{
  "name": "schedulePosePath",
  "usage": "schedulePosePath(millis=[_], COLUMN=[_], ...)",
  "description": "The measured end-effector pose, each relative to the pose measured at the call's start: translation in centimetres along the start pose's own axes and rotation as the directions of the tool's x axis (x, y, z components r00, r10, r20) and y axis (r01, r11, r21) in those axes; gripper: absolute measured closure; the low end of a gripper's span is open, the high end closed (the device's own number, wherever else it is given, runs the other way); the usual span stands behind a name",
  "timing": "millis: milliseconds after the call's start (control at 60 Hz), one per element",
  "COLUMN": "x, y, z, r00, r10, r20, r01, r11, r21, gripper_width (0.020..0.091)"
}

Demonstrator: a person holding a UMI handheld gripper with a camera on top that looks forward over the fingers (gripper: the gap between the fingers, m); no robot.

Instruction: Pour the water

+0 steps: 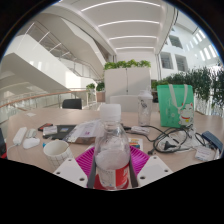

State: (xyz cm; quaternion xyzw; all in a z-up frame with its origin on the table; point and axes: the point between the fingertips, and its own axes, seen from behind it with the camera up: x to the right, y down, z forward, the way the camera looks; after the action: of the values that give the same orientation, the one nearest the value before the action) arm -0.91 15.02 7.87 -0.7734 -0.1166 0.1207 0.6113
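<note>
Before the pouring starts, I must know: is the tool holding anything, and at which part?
Yes: the tool is shut on the water bottle, gripping its lower body at the red label.

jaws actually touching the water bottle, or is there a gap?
Touching. Gripper view: the water bottle stands between the pink pads, which press its sides with no visible gap; gripper shut on it.

Bright, even light from ceiling strip lights [125, 22] and windows [178, 50]; soft shadows, strong fisheye bending at edges, mild overall blur.
</note>
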Motion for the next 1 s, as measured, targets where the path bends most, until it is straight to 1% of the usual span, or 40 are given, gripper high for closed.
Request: schedulePosePath(millis=[67, 100, 167, 200, 317, 350, 400, 433, 467, 483, 517, 550, 567, 600, 750, 850, 1000], x=[-0.2, -0.1, -0.4, -0.4, -0.4, -0.3, -0.3, -0.2, -0.2, -0.2, -0.8, -1.3, -1.5, -1.6, -1.7, -3.0, -5.5], y=[1.4, 1.1, 1.7, 1.5, 1.6, 1.6, 1.9, 2.4, 3.1, 3.3, 3.5, 3.9, 3.9, 3.8, 2.9, 1.2, -1.3], z=[0.2, 0.0, 0.1, 1.0, 0.3, 0.6, 0.3, -0.1, -0.4, -0.7, -1.6, -2.3, -3.0, -4.4, -10.7, -15.6, -22.5], r00=[1.0, 1.0, 0.999, 0.999, 0.999, 0.999, 0.999, 0.999, 0.999, 0.999, 0.998, 0.997, 0.997, 0.997, 1.0, 0.997, 0.989], r10=[0.005, 0.004, -0.003, -0.012, -0.015, -0.012, -0.009, -0.009, -0.009, -0.01, -0.008, 0.001, 0.006, 0.01, 0.02, 0.043, 0.0], r20=[0.013, 0.021, 0.033, 0.036, 0.049, 0.048, 0.046, 0.041, 0.039, 0.042, 0.059, 0.075, 0.075, 0.072, -0.014, -0.069, -0.145], r01=[-0.005, -0.005, 0.003, 0.013, 0.016, 0.013, 0.011, 0.012, 0.014, 0.016, 0.018, 0.013, 0.009, 0.006, -0.022, -0.058, -0.034], r11=[1.0, 1.0, 1.0, 1.0, 1.0, 1.0, 0.999, 0.996, 0.992, 0.989, 0.985, 0.982, 0.98, 0.978, 0.974, 0.972, 0.972], r21=[-0.023, 0.009, -0.019, -0.015, -0.023, -0.027, -0.051, -0.083, -0.125, -0.144, -0.169, -0.189, -0.197, -0.208, -0.225, -0.228, -0.233], gripper_width=[0.0601, 0.0599, 0.0597, 0.0595, 0.0597, 0.0588, 0.0567, 0.055, 0.0509, 0.0475, 0.0382, 0.0268, 0.0246, 0.0262, 0.0264, 0.0266, 0.0265])
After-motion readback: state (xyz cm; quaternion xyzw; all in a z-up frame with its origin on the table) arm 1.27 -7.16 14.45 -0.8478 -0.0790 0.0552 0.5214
